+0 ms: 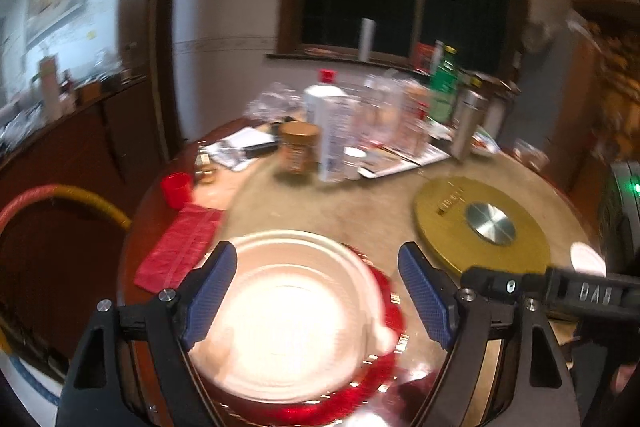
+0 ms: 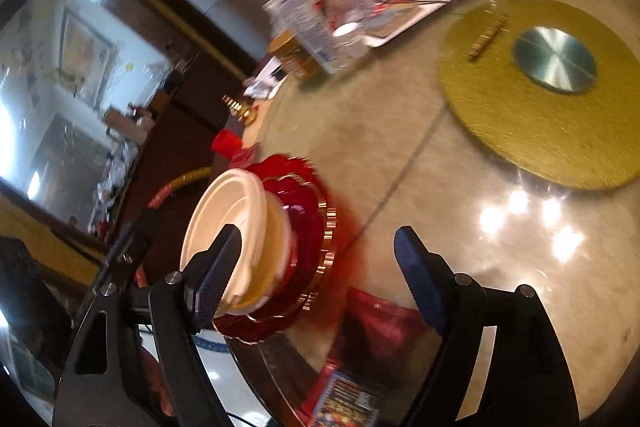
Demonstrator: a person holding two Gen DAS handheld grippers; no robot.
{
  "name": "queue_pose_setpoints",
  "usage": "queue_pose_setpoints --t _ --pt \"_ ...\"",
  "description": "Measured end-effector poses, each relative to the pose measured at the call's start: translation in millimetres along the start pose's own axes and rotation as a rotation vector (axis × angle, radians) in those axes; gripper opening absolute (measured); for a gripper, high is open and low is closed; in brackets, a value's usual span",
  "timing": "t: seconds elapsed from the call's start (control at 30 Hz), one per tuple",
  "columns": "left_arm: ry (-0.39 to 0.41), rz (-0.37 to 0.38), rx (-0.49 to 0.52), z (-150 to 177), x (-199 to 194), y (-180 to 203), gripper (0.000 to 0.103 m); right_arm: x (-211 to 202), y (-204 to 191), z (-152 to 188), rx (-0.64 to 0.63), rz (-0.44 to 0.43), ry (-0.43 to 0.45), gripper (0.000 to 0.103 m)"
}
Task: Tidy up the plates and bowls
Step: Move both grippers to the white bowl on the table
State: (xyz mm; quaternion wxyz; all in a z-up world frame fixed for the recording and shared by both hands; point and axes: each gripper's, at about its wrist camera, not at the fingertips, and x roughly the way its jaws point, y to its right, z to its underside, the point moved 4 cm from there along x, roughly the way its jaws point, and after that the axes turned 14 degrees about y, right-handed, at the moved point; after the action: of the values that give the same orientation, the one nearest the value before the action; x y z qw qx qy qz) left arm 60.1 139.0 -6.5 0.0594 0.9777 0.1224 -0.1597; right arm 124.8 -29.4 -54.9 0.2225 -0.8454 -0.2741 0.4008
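A stack of white bowls (image 1: 288, 311) sits on red, gold-rimmed plates (image 1: 386, 307) near the front edge of the round table (image 1: 360, 203). My left gripper (image 1: 318, 291) is open and hovers over the bowls, one blue pad on each side of the stack and apart from it. In the right wrist view the white bowls (image 2: 228, 223) and red plates (image 2: 304, 223) lie to the left. My right gripper (image 2: 318, 279) is open beside them with nothing between its pads; its left finger (image 2: 216, 275) overlaps the bowl's rim in the picture. The motion blurs both views.
A gold turntable (image 1: 480, 227) with a metal disc fills the table's middle. Bottles and jars (image 1: 332, 131) crowd the far side. A red cloth (image 1: 180, 247) and a red cup (image 1: 176, 189) lie left of the plates. A red packet (image 2: 376, 331) lies at the near edge.
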Motion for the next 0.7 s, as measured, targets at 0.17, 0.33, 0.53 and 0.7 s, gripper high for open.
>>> queue_pose_setpoints --t 0.17,0.33,0.53,0.7 --pt "-0.020 0.096 0.048 4.6 2.4 43.5 0.083 -38.9 45.7 -11.4 0.095 0.046 0.079 0.080" --pt "-0.079 0.239 0.071 13.5 10.8 99.6 0.083 -91.7 80.4 -24.5 0.145 0.101 0.190 0.080" --pt "-0.150 0.380 0.105 28.9 16.6 158.0 0.083 -145.4 126.5 -35.5 0.226 0.163 0.283 0.103" --pt "-0.171 0.431 0.117 35.5 16.4 189.3 0.083 -178.0 155.6 -37.3 0.250 0.212 0.320 0.103"
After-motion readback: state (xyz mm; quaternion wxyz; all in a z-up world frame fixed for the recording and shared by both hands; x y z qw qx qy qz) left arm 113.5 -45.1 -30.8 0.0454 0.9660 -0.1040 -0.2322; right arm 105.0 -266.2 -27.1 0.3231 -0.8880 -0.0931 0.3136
